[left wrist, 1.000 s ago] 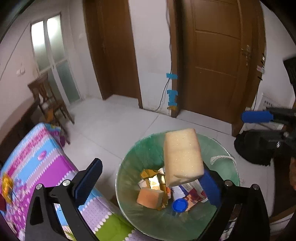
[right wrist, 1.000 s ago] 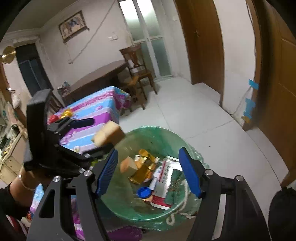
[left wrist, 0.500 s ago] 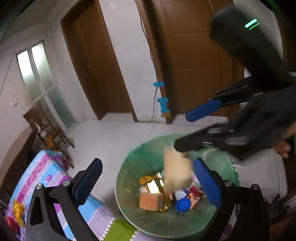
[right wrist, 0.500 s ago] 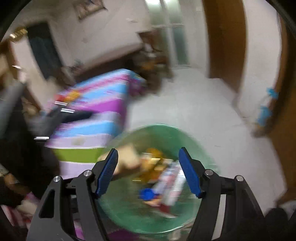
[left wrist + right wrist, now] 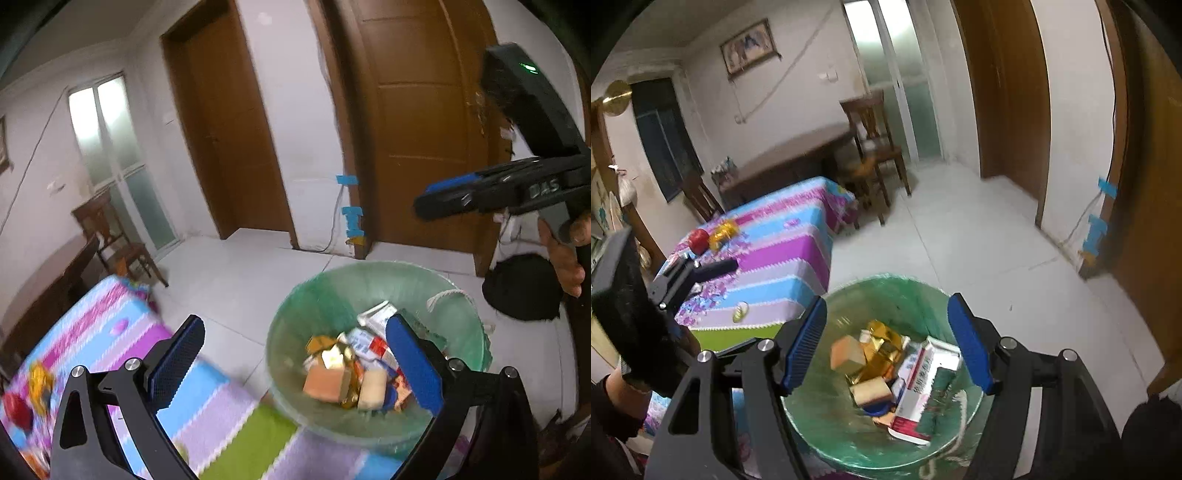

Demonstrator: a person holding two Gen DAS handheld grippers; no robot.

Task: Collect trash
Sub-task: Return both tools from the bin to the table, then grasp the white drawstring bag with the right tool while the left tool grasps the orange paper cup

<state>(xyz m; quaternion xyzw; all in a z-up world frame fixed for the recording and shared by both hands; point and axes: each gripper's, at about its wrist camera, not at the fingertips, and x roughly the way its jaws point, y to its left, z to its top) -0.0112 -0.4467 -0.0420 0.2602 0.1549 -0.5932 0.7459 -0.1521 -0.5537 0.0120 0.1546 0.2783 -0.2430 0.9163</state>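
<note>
The left gripper (image 5: 295, 362) has its fingers spread wide with nothing between them. The bin (image 5: 314, 295), lined with a green bag, sits just beyond its right finger, which hides part of the pile inside. The pale sponge (image 5: 373, 384) lies in the bin beside an orange sponge (image 5: 325, 380) and gold wrappers (image 5: 332, 350); motion blur smears the details. The right gripper (image 5: 890, 343) is also wide apart and empty, the bin showing between its fingers. Beyond its left finger, a striped table (image 5: 783, 258) carries a red apple (image 5: 699, 240); the table's near end is cut off by the left gripper.
</note>
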